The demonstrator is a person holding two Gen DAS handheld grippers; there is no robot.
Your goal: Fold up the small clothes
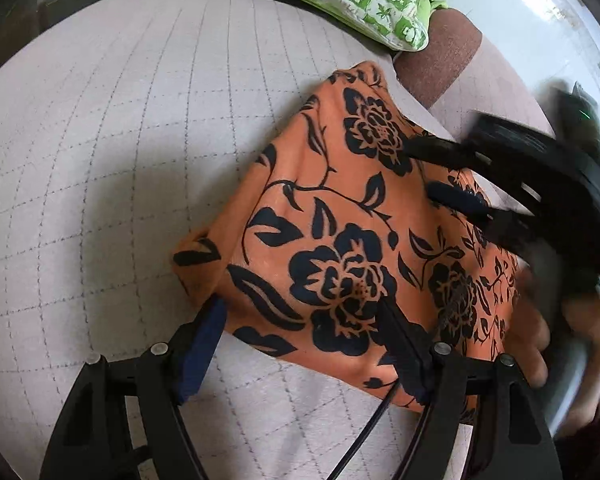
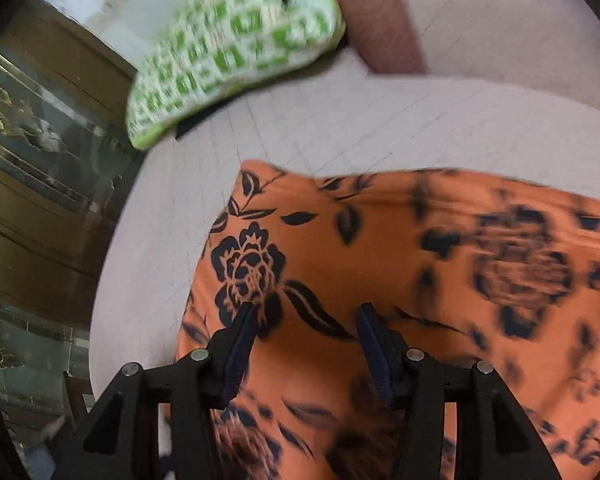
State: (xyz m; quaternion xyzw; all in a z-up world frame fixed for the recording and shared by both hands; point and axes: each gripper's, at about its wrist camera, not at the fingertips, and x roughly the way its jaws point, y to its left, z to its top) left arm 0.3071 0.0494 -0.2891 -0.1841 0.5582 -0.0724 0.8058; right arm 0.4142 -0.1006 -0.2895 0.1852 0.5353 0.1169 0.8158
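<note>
An orange cloth with a black flower print (image 1: 340, 216) lies bunched on a pale quilted cover (image 1: 112, 168). In the left wrist view, my left gripper (image 1: 300, 308) stands open at the cloth's near corner. One of its fingers is by the cloth's left edge and the other rests over the print, with no fabric pinched. My right gripper (image 1: 420, 168) comes in blurred from the right, over the cloth's far right edge. The right wrist view shows the right gripper (image 2: 306, 312) with jaws apart above the cloth (image 2: 380, 248), gripping nothing.
A green-and-white patterned pillow (image 1: 360, 0) (image 2: 228, 52) lies beyond the cloth, beside a brown cushion (image 1: 440, 56) (image 2: 380, 20). A person's hand (image 1: 536, 340) holds the right gripper. Past the cover's left edge stands a dark wood and glass cabinet (image 2: 40, 140).
</note>
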